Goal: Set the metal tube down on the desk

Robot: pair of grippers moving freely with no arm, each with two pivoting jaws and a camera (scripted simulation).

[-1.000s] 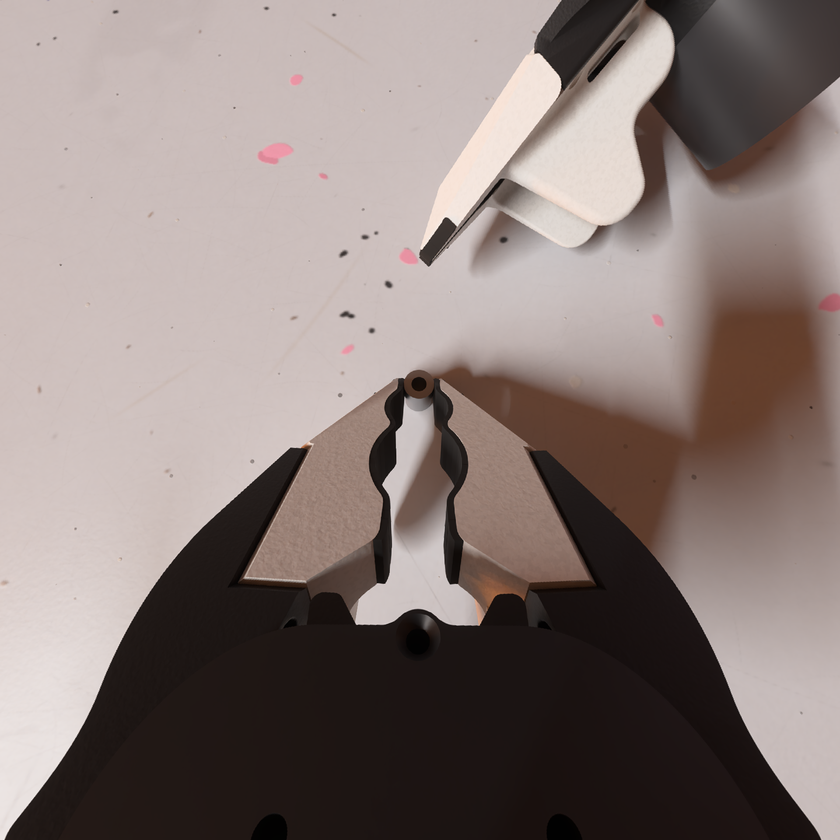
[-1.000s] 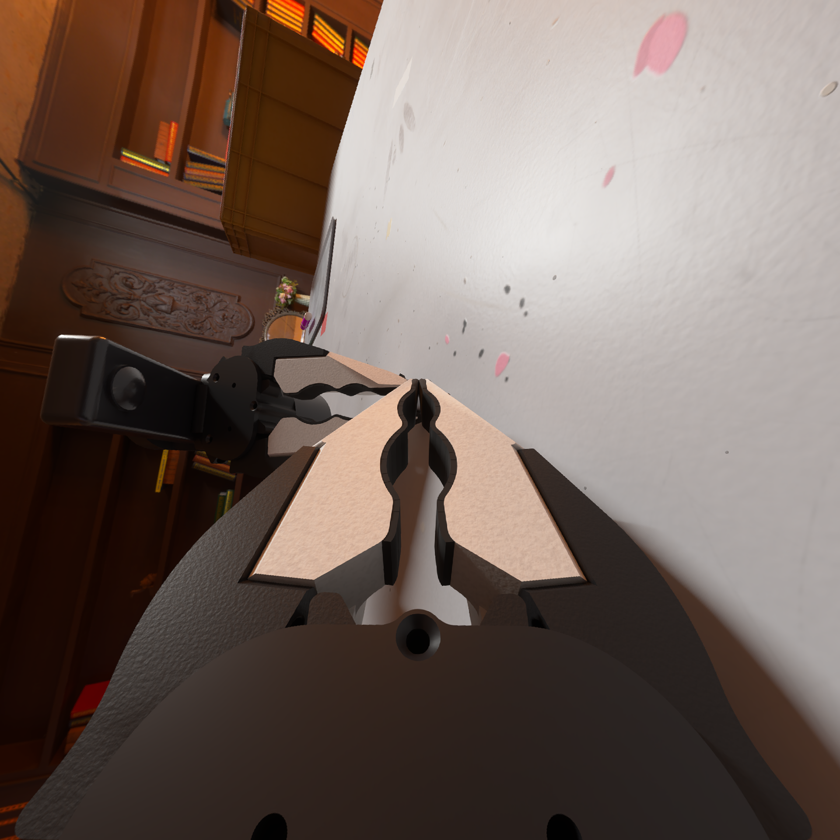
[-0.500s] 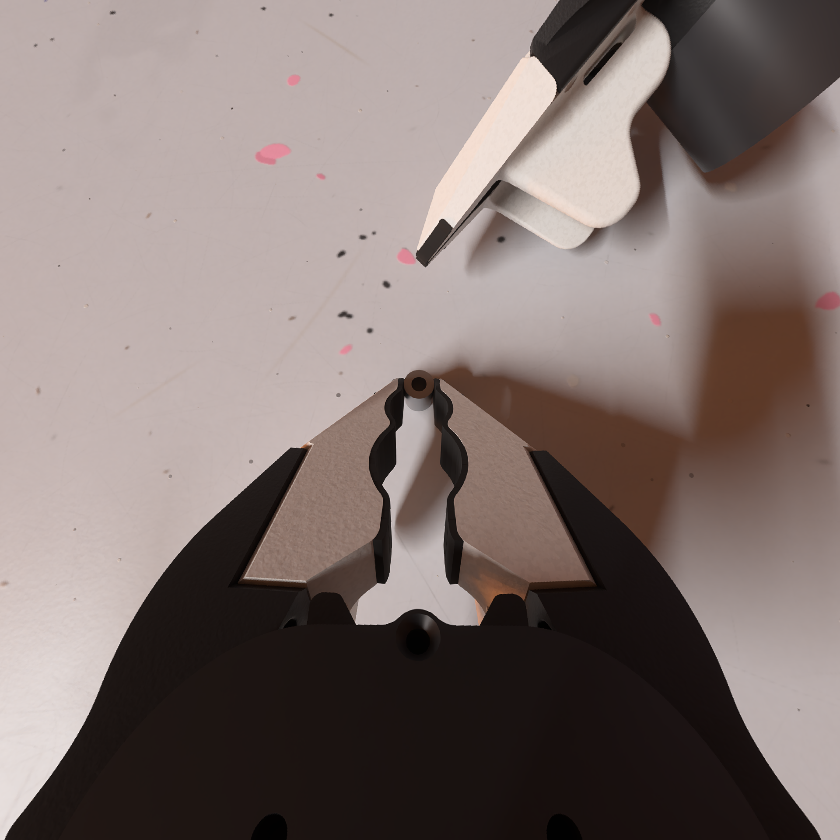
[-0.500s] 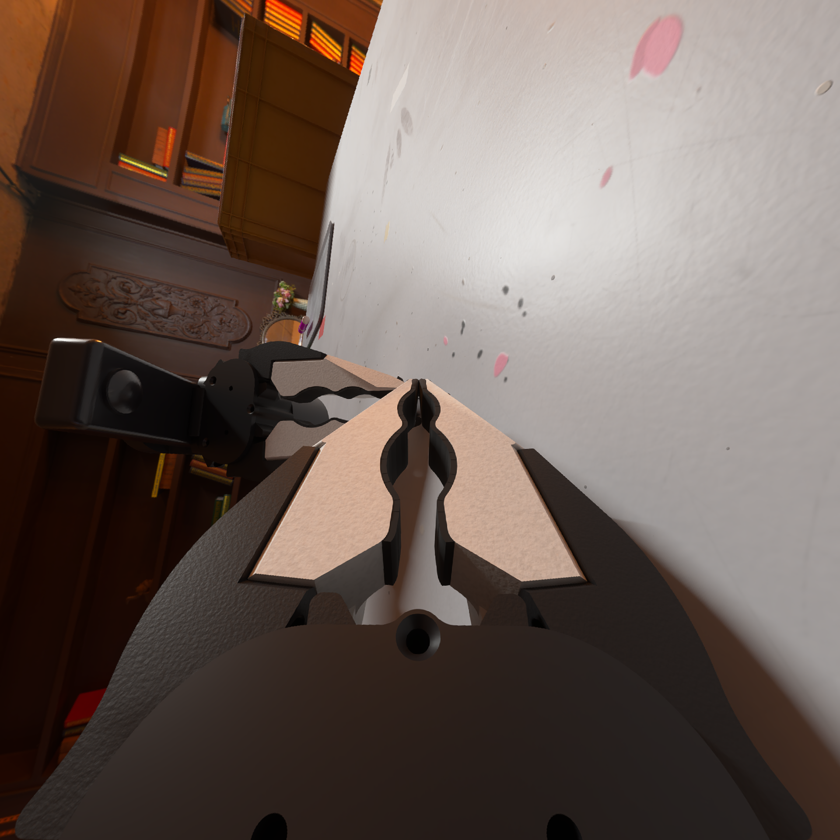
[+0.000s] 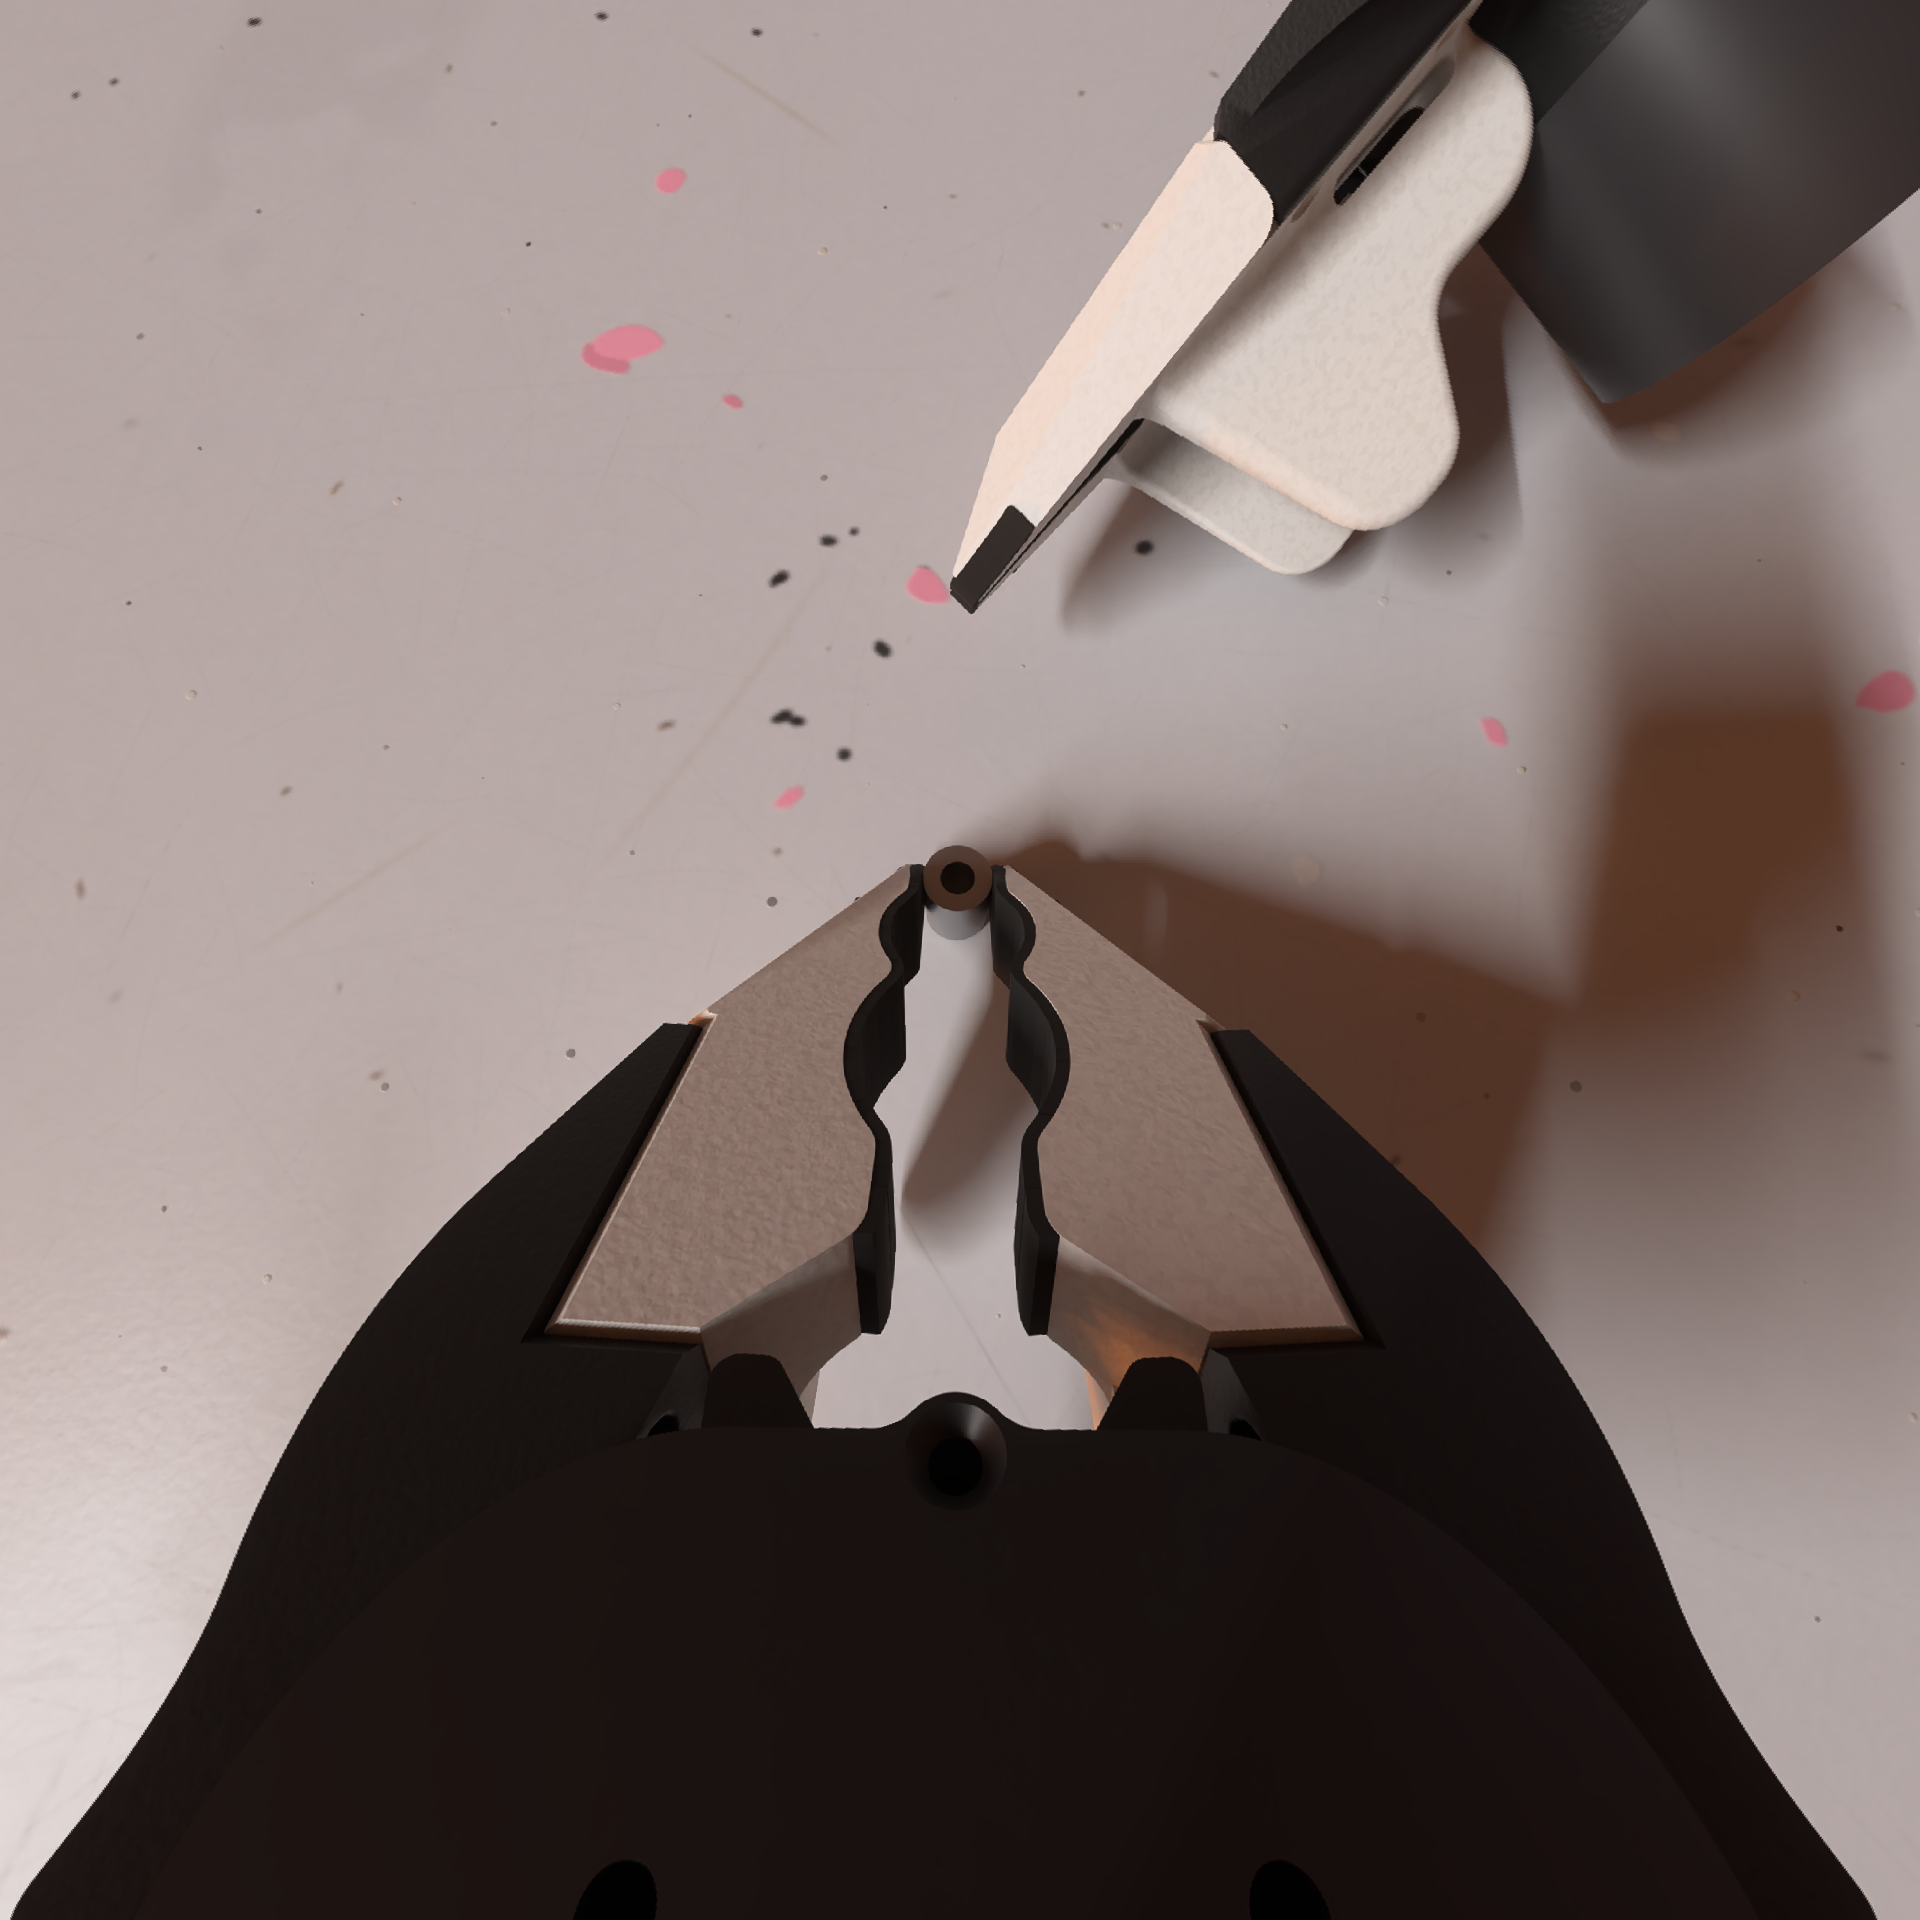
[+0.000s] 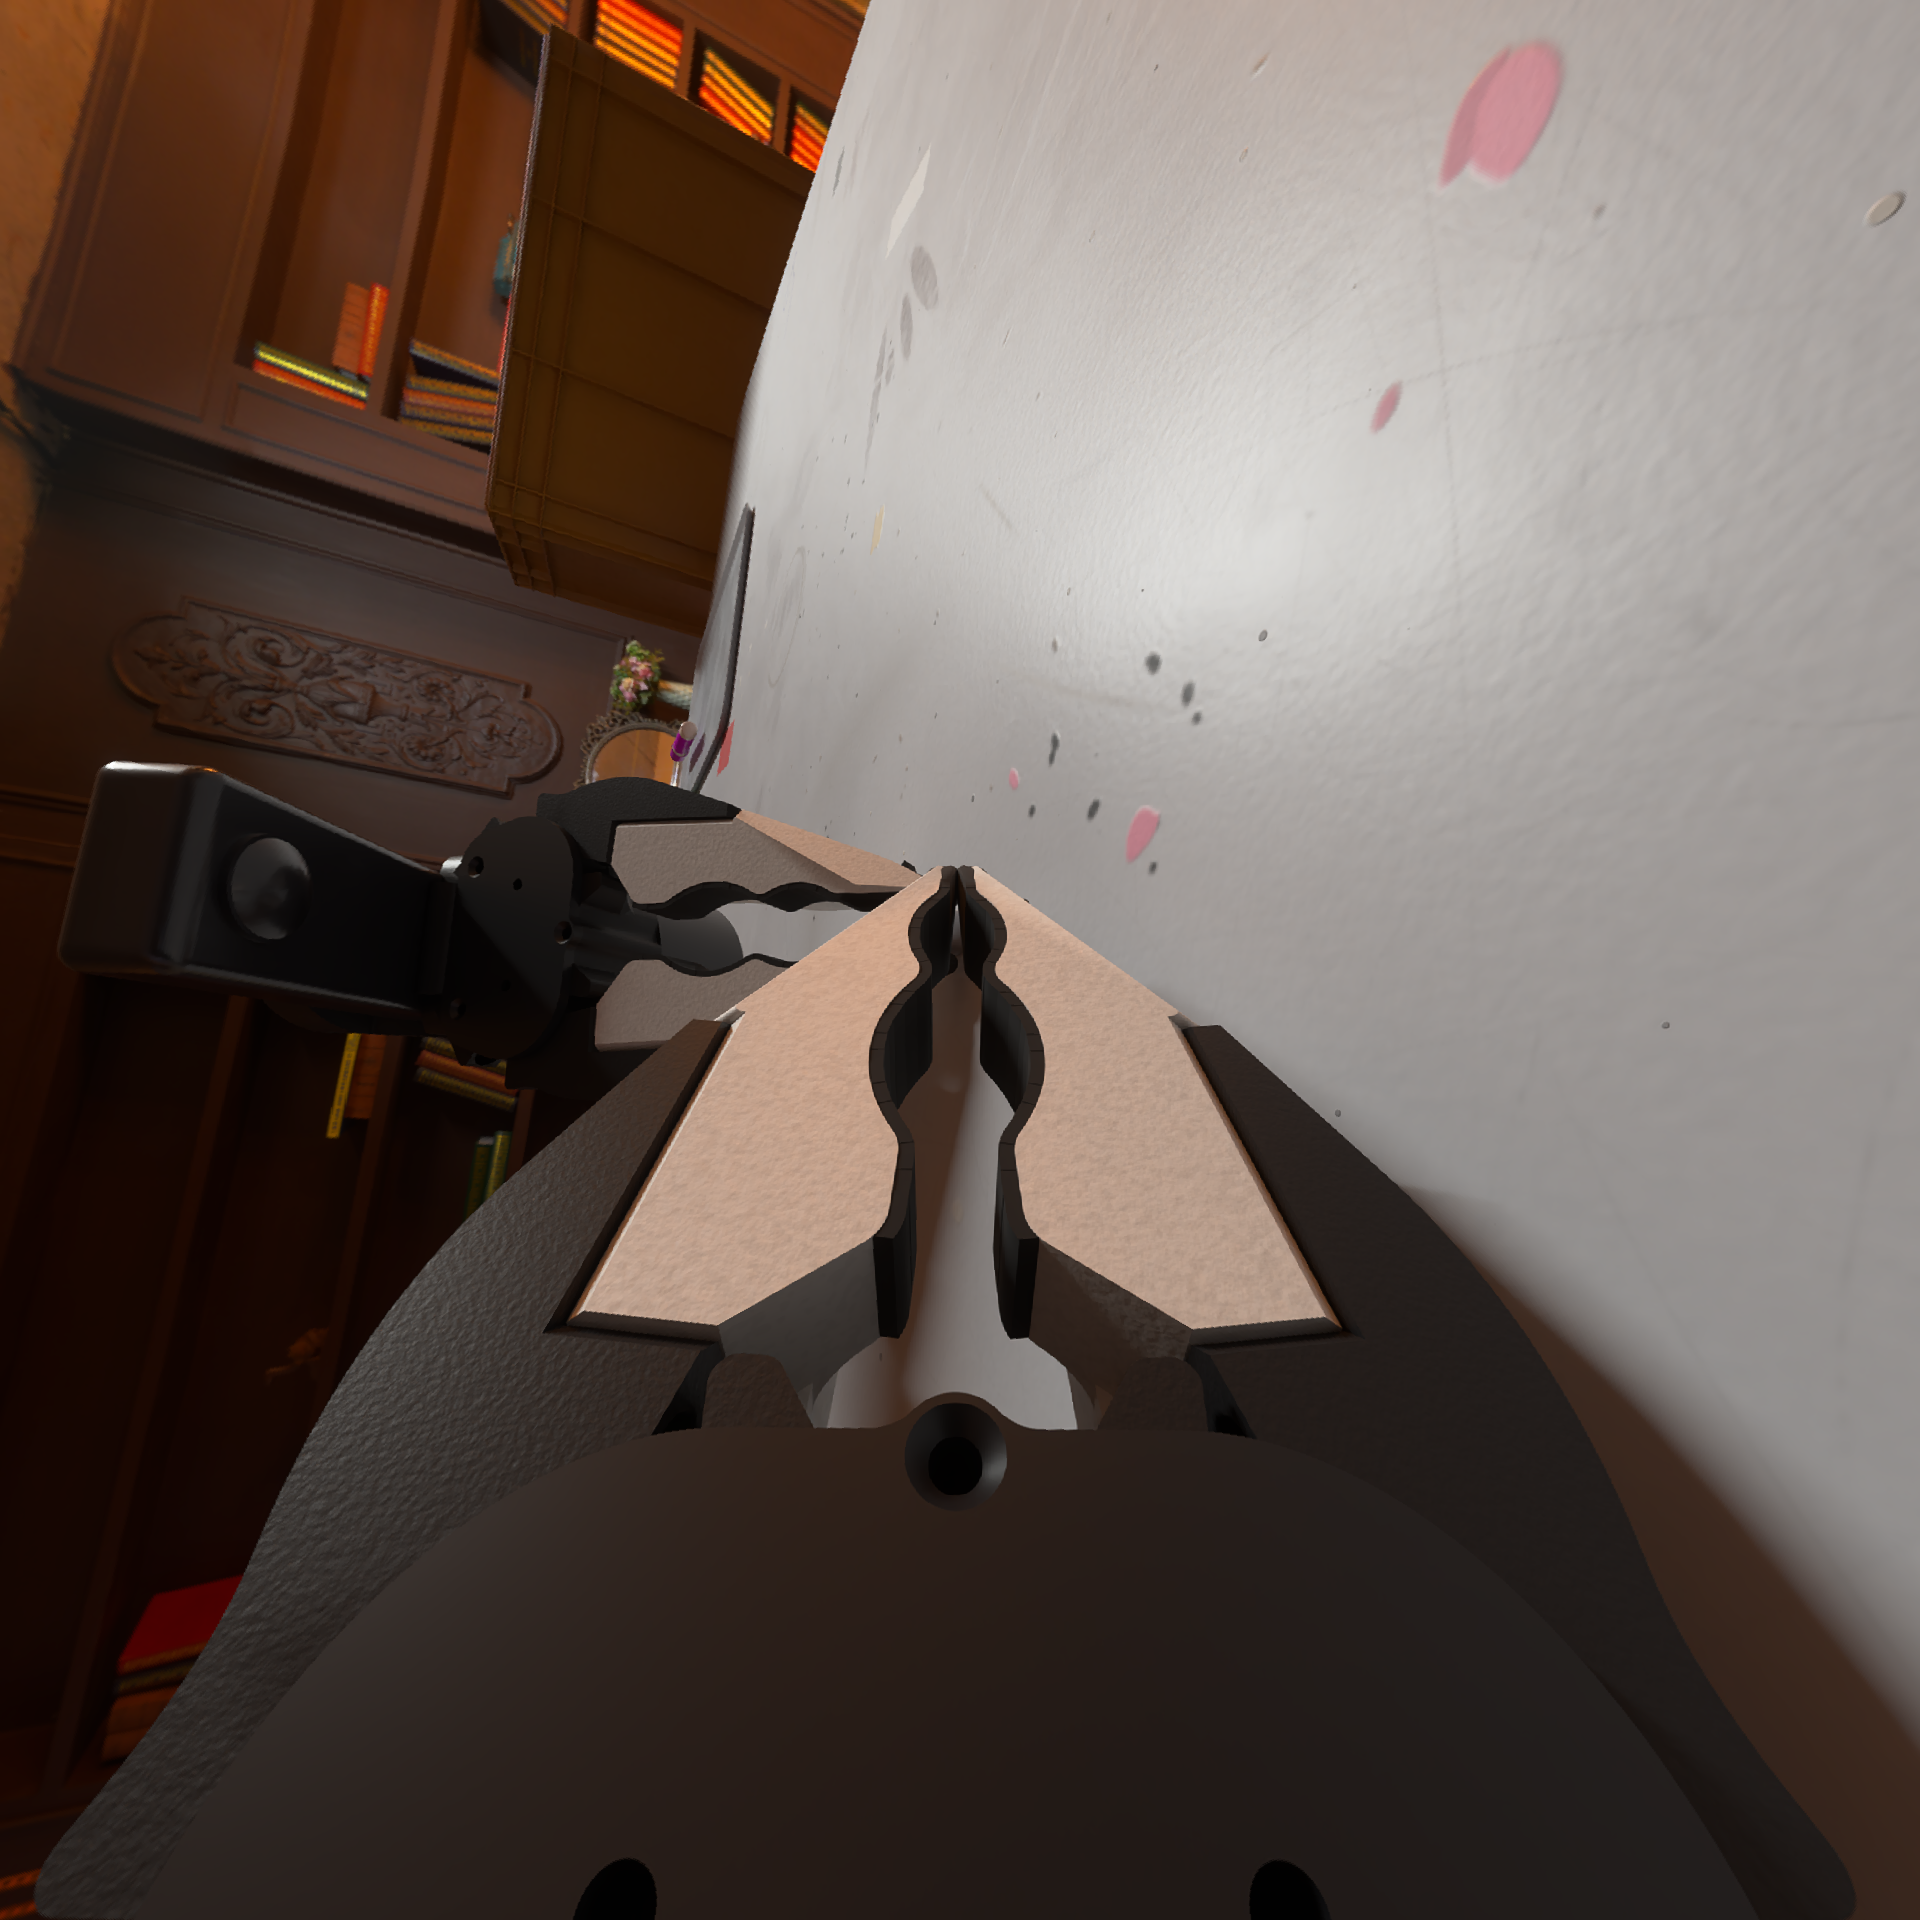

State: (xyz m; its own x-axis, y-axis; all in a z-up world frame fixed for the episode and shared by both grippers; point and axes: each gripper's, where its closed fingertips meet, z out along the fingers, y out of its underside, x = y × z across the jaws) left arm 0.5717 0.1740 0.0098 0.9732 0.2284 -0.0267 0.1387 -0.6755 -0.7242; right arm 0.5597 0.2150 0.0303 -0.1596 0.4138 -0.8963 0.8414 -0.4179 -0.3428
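Observation:
My left gripper (image 5: 957, 883) points down at the white desk (image 5: 416, 727) and is shut on the metal tube (image 5: 957, 879), a small grey tube seen end-on at my fingertips. I cannot tell whether its far end touches the desk. My right gripper (image 6: 957, 883) is shut and empty, lying low along the desk (image 6: 1455, 935). It shows in the left wrist view (image 5: 982, 582) at the upper right, its tip a short way beyond the tube. The left gripper shows in the right wrist view (image 6: 894, 883) just to the left, with the tube hidden there.
Pink and black specks mark the desk. In the right wrist view a brown wooden box (image 6: 644, 343) and a thin dark board (image 6: 732, 623) stand at the desk's far end. Dark bookshelves (image 6: 343, 364) lie beyond the edge.
Almost nothing: each gripper has drifted very slightly in the other's view. The left stays shut on the tube and the right stays shut.

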